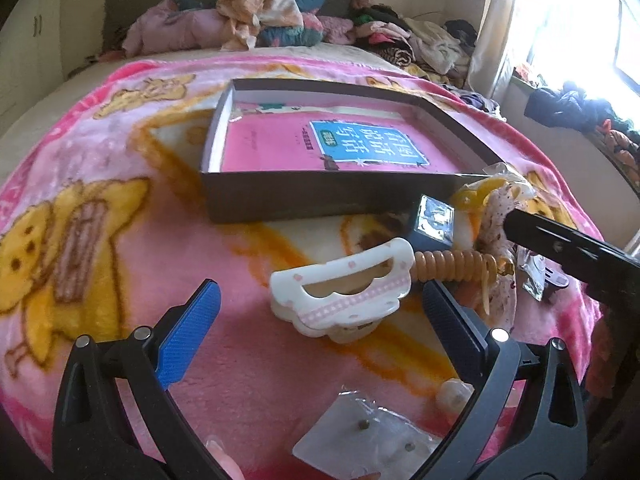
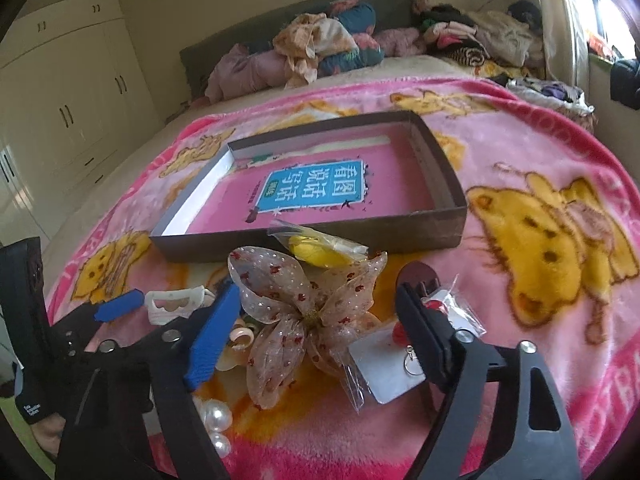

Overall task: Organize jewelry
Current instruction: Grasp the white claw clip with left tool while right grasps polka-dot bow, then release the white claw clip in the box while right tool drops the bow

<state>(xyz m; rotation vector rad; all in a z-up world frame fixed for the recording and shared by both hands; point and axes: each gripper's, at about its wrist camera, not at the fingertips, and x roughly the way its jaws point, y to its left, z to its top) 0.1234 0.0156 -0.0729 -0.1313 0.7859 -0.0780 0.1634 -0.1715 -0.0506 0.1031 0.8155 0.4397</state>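
While both claws hang over the pink blanket [image 1: 120,240] on the bed, neither has hold of anything. In the left wrist view the left claw [image 1: 320,312] stands wide apart, its pads on either side of a white hair clip [image 1: 340,292] without touching it; an orange coil tie [image 1: 456,266] lies just right of the clip, and a card of ear studs [image 1: 360,440] lies nearer. In the right wrist view the right claw [image 2: 316,320] gapes around a ribbon bow [image 2: 304,312], pads clear of it, with an earring card [image 2: 384,364] by its right finger and pearls [image 2: 216,416] near its left. A shallow box [image 2: 320,236] holding a pink book [image 2: 312,192] sits farther off, a yellow packet [image 2: 320,250] against its near wall.
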